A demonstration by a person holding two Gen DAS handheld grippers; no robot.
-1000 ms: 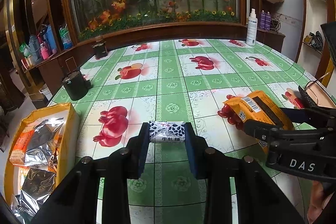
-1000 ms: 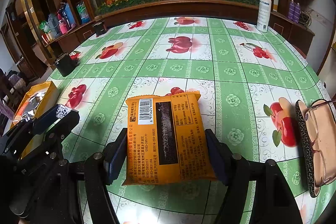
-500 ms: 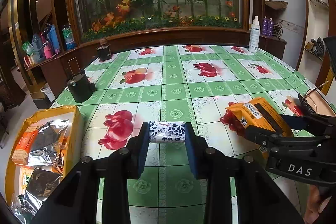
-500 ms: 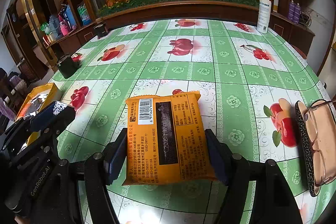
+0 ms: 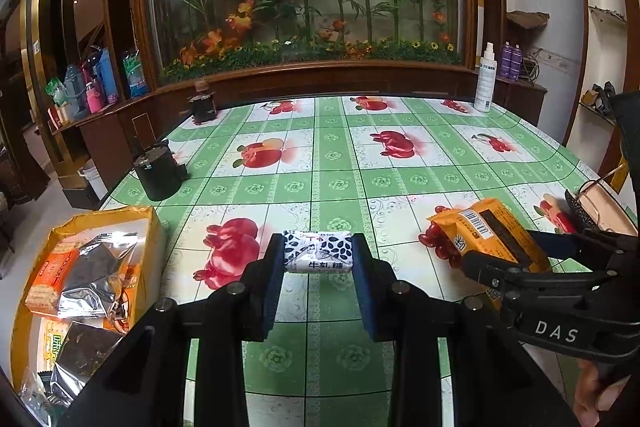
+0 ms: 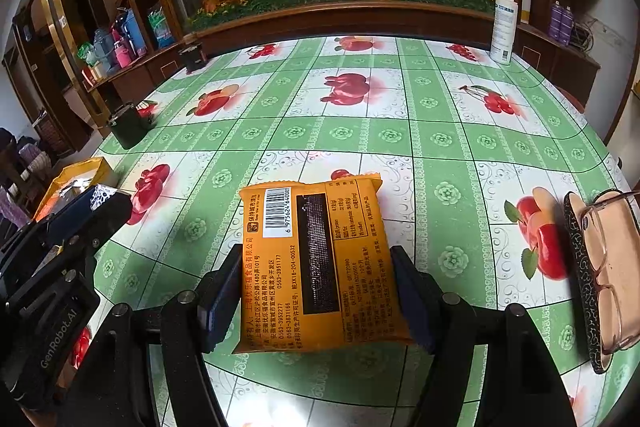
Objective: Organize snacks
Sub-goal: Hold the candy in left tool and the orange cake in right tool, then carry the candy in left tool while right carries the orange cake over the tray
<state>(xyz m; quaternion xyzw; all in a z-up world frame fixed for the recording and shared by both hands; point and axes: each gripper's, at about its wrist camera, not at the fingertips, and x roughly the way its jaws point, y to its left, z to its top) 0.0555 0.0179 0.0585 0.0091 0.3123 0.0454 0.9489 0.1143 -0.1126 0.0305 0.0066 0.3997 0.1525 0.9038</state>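
Note:
My left gripper point(image 5: 318, 247) is shut on a small white packet with a black leaf print point(image 5: 319, 257), held just above the green fruit-print tablecloth point(image 5: 332, 163). To its left at the table's edge stands a yellow box point(image 5: 154, 243) with several snack packs in it. My right gripper point(image 6: 316, 261) is shut on a flat orange snack packet point(image 6: 312, 227), barcode side up, held over the cloth. The left wrist view shows that orange packet point(image 5: 486, 227) at the right. The right wrist view shows the left gripper point(image 6: 94, 205) and the yellow box point(image 6: 82, 173) at the left.
Two black tins point(image 5: 158, 175) point(image 5: 203, 107) stand along the table's left side. A white spray bottle point(image 6: 503, 23) is at the far right corner. Glasses on a patterned case point(image 6: 600, 267) lie by the right edge. A hand point(image 5: 596, 395) grips the right tool.
The left gripper has shifted slightly with the small packet still clamped. The right gripper and the orange packet have not moved.

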